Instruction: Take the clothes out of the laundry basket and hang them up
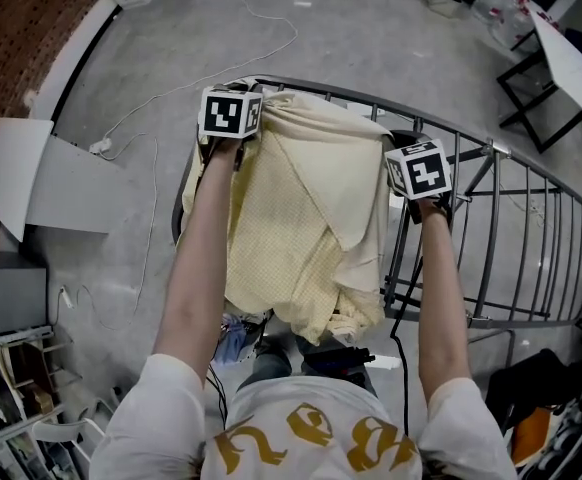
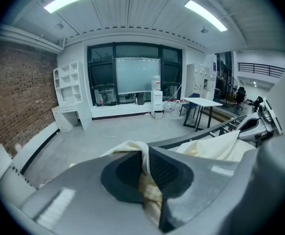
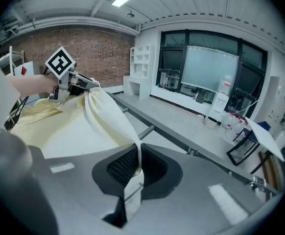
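Both arms reach forward over a dark metal drying rack (image 1: 516, 230). A cream cloth (image 1: 306, 203) is stretched between the left gripper (image 1: 233, 118) and the right gripper (image 1: 420, 172), each meeting one of its upper corners. The cloth drapes across the rack's curved top rail and hangs towards the person. A white cable (image 1: 176, 86) trails over the grey floor beyond.

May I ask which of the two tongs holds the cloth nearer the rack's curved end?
The left tongs, pinching the cloth at the rack's rounded end; the right tongs grip further along.
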`<state>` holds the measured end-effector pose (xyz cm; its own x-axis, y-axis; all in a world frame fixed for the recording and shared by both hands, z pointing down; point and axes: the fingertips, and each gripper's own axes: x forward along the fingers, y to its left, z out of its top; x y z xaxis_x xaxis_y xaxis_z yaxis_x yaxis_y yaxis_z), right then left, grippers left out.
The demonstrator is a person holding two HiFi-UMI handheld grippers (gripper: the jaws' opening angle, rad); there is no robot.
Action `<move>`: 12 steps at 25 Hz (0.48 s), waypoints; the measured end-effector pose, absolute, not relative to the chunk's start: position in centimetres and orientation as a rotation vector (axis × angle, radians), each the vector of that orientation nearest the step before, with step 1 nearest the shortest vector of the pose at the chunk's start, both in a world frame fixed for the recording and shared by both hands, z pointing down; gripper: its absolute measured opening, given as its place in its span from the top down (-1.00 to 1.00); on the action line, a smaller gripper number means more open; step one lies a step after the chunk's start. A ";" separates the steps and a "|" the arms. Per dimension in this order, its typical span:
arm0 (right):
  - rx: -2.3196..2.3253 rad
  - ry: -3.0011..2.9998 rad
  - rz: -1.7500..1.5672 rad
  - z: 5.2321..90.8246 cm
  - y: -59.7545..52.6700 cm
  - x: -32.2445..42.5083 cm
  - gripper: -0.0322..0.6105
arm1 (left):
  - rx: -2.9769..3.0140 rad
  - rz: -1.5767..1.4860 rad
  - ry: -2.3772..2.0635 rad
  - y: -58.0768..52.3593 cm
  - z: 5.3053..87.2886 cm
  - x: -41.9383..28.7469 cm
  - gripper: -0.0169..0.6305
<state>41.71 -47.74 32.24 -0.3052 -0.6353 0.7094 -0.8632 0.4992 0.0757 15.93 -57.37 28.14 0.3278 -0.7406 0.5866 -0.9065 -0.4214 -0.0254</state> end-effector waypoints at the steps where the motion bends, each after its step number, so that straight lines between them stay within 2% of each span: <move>1: 1.237 -2.050 0.417 32.1 -48.3 41.7 0.79 | 2.290 0.761 -1.489 -57.8 28.0 15.8 0.88; 12: 1.371 -1.990 0.364 31.4 -52.1 42.2 0.80 | 2.274 0.658 -1.622 -60.2 26.7 15.2 0.88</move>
